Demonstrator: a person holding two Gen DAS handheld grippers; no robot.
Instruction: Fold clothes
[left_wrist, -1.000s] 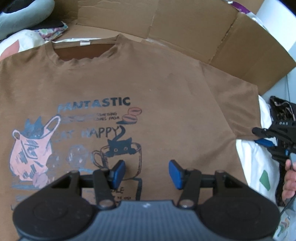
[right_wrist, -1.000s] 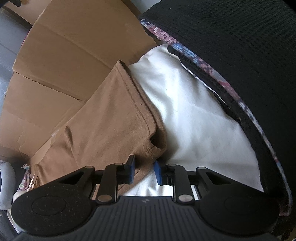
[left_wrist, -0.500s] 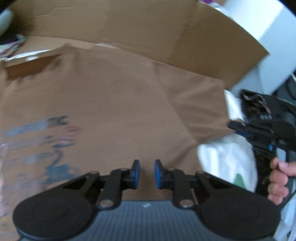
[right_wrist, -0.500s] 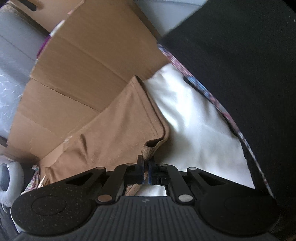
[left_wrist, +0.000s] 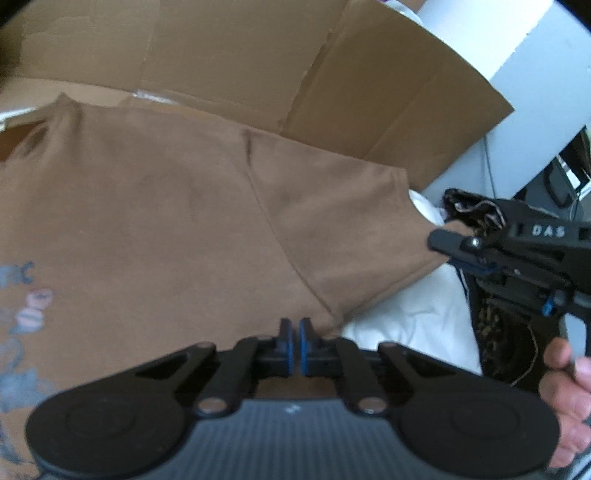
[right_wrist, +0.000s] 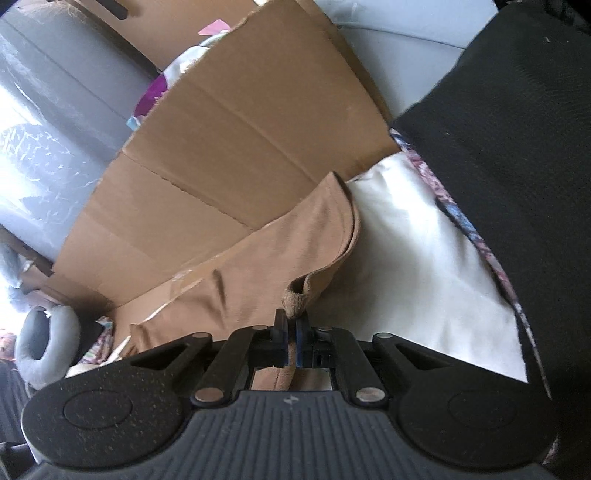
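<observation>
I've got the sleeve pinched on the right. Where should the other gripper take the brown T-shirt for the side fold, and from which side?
Take the brown T-shirt at its side edge just below the armpit, where the sleeve seam ends, coming in from the white sheet side. That edge lies flat and free there. The left gripper is shut at that spot; the right gripper pinches the sleeve's hem.

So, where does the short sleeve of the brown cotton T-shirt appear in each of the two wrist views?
Left wrist view: the short sleeve lies right of centre, its tip pinched by the right gripper at the right edge.
Right wrist view: the same sleeve rises through the centre from the shut right gripper.
Shared landmark: the flattened brown cardboard behind the sleeve.
</observation>
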